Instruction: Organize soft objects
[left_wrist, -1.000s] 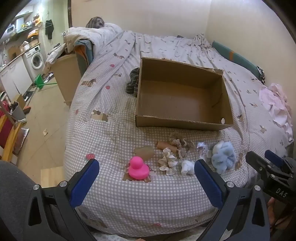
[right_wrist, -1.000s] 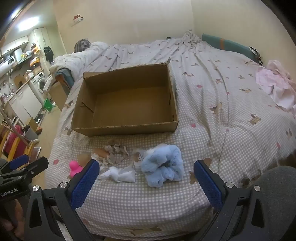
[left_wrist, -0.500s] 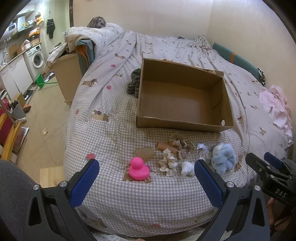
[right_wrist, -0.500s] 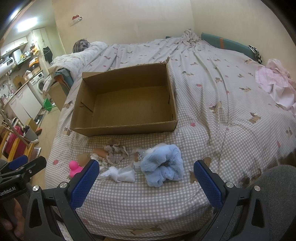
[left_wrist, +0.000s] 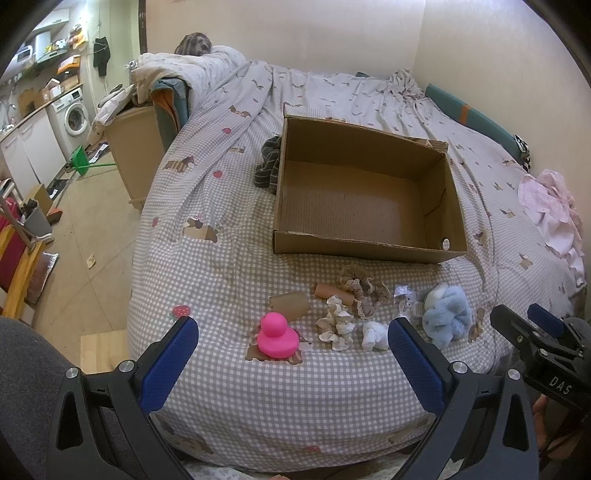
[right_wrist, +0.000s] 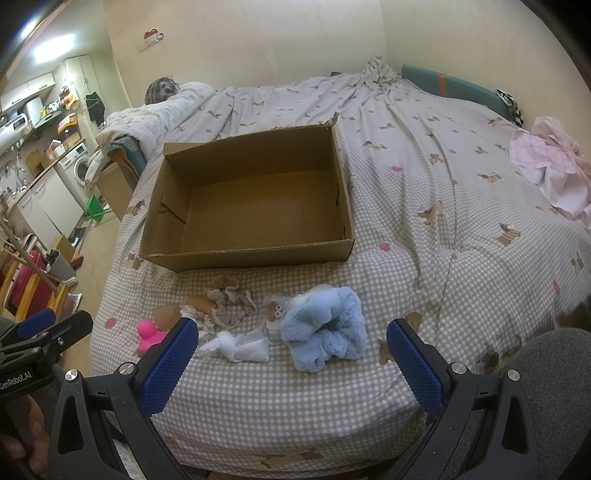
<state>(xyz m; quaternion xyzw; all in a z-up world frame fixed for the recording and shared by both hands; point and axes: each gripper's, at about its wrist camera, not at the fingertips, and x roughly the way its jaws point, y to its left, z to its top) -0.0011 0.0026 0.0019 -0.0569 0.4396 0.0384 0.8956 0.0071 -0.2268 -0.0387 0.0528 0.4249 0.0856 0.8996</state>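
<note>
Presently we find both grippers held low at the near edge of the bed (left_wrist: 332, 387), each with its blue-padded fingers spread wide apart and nothing between them. The left gripper (left_wrist: 291, 354) occupies the lower part of its own view, and its fingers frame a pink rubber duck (left_wrist: 277, 336) lying on the checked bedcover at lower centre. The right gripper (right_wrist: 291, 354) sits likewise in the lower part of its view, with a fluffy blue scrunchie (right_wrist: 325, 334) lying on the cover between its fingers, not touched by either pad. We note the remaining soft items in a loose row just right of the duck in the left wrist view: a cream frilled scrunchie (left_wrist: 336, 323), a beige lace scrunchie (left_wrist: 360, 291) above it, a small white cloth piece (left_wrist: 375, 336), and a small clear packet (left_wrist: 404, 301) just beside the blue scrunchie. A short tan cylinder (left_wrist: 328, 291) lies against the lace scrunchie; we cannot tell what it is. An open cardboard box (left_wrist: 365, 184) stands on the bed at frame centre, above the row and apart from it; in both views we see only its bare floor. A dark striped garment (left_wrist: 267, 168) lies against the box's left wall, and a pink cloth (left_wrist: 550, 210) lies at the right edge of the frame.
</note>
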